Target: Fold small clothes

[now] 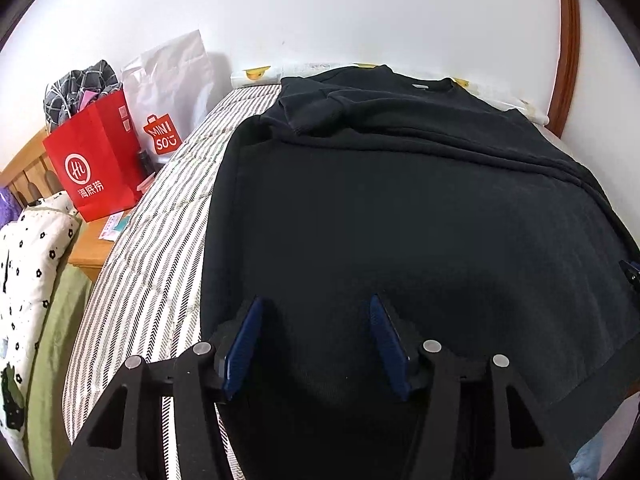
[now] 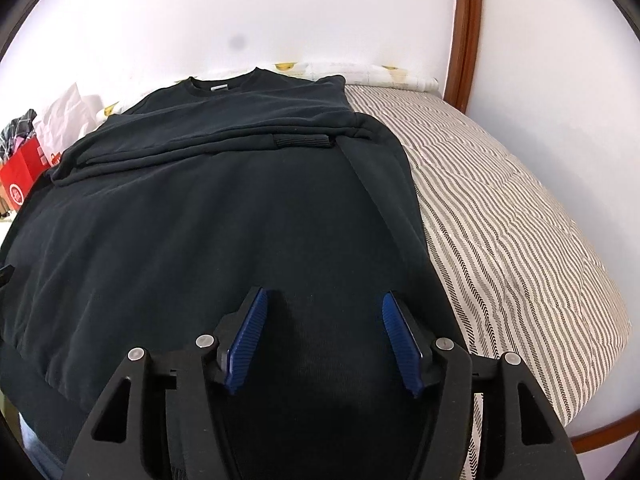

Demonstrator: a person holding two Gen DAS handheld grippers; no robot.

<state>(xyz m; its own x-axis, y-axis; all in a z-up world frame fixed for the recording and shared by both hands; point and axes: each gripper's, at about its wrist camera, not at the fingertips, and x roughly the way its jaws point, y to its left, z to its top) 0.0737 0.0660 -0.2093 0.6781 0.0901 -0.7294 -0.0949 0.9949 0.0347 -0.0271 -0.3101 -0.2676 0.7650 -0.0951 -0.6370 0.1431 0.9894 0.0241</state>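
A black sweatshirt (image 1: 400, 208) lies flat on the striped bed, collar toward the far wall, with both sleeves folded across its chest; it also shows in the right wrist view (image 2: 224, 216). My left gripper (image 1: 316, 304) is open and empty, just above the sweatshirt's lower left part near its hem. My right gripper (image 2: 323, 298) is open and empty, above the lower right part. A folded sleeve cuff (image 2: 302, 141) lies across the chest. A bit of the right gripper (image 1: 632, 272) shows at the left wrist view's right edge.
The striped bedspread (image 2: 500, 216) extends to the right of the sweatshirt and also to its left (image 1: 160, 248). A red paper bag (image 1: 96, 160) and a white Miniso bag (image 1: 168, 92) stand on a wooden bedside table (image 1: 90, 244). A floral pillow (image 1: 28, 248) lies left.
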